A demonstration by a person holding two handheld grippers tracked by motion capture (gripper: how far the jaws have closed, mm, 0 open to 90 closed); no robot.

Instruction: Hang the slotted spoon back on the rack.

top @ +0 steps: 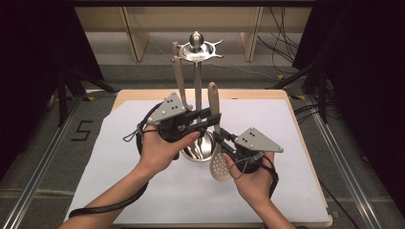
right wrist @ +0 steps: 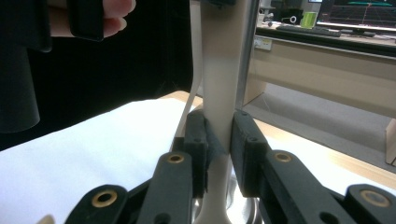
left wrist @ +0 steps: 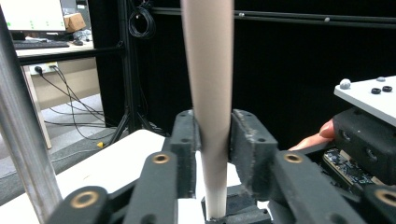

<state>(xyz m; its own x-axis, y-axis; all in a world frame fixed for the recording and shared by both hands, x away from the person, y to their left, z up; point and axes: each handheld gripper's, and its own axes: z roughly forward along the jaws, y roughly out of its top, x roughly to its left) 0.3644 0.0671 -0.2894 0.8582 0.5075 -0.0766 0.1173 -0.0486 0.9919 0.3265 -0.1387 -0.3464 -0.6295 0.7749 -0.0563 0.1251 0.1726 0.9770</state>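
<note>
I have the slotted spatula [top: 216,126] pinched by both tools, standing nearly upright over the middle of the desk [top: 305,143], its perforated head hanging low beside the steel base [top: 200,149] of the utensil rack [top: 197,71]. My left gripper [top: 213,116] clamps the handle higher up; in its own view the jaws press on the beige handle (no gap on either side). My right gripper [top: 220,137] bites the neck lower down, jaws closed tight on it. A second beige utensil [top: 180,78] hangs from the rack's top ring.
</note>
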